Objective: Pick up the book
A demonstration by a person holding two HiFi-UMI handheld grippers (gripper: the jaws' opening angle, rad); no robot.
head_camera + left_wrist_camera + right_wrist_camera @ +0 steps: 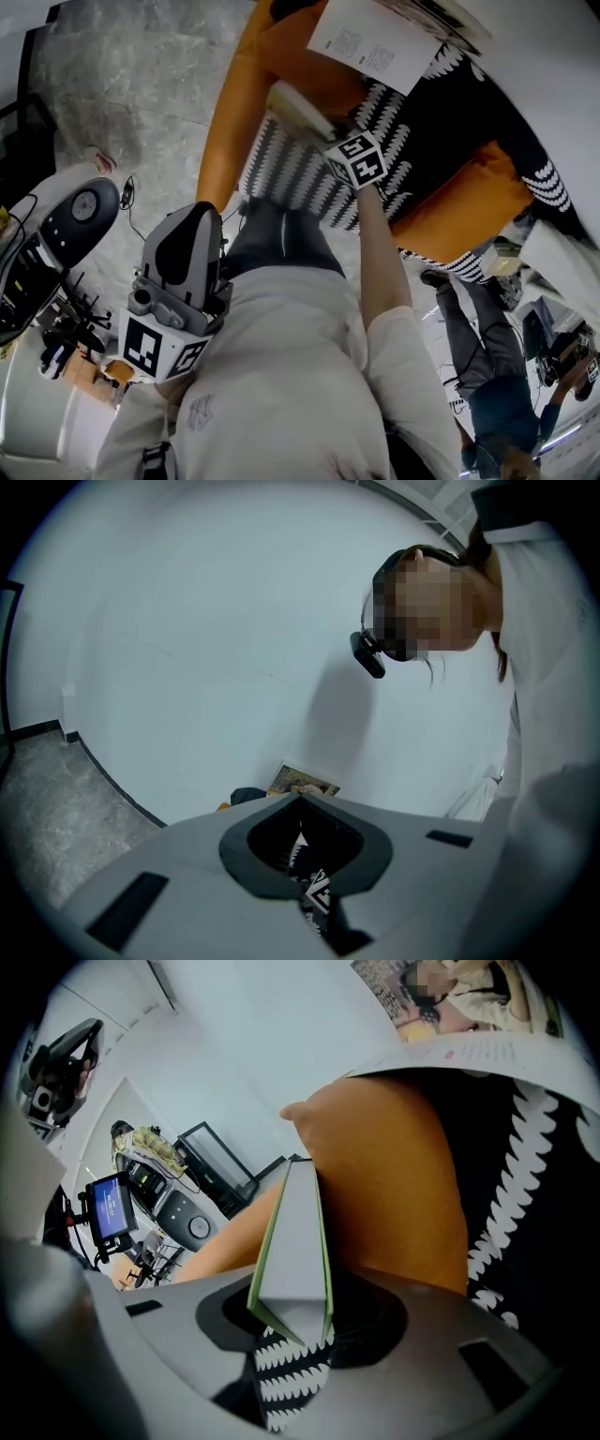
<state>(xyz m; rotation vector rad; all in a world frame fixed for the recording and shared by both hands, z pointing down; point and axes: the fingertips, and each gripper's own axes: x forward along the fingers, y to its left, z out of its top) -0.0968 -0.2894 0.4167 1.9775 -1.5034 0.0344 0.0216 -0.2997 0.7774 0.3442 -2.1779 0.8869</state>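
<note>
The book (295, 1241) has green covers and a white page edge. It stands on edge between the jaws of my right gripper (295, 1321), which press on its near corner. In the head view this book (298, 110) tilts up off the patterned blanket (291, 178) on the orange sofa (234, 112), with my right gripper (330, 141) shut on its lower end below its marker cube (358, 159). My left gripper (187, 246) hangs close to the person's body, away from the sofa. Its jaws (305, 846) are closed to a thin slit and hold nothing.
An open magazine (375, 42) lies higher on the sofa, and its cover (469, 997) shows at the top of the right gripper view. Grey machines with cables (66, 234) stand at the left on the stone floor. Another person (487, 375) stands at the lower right.
</note>
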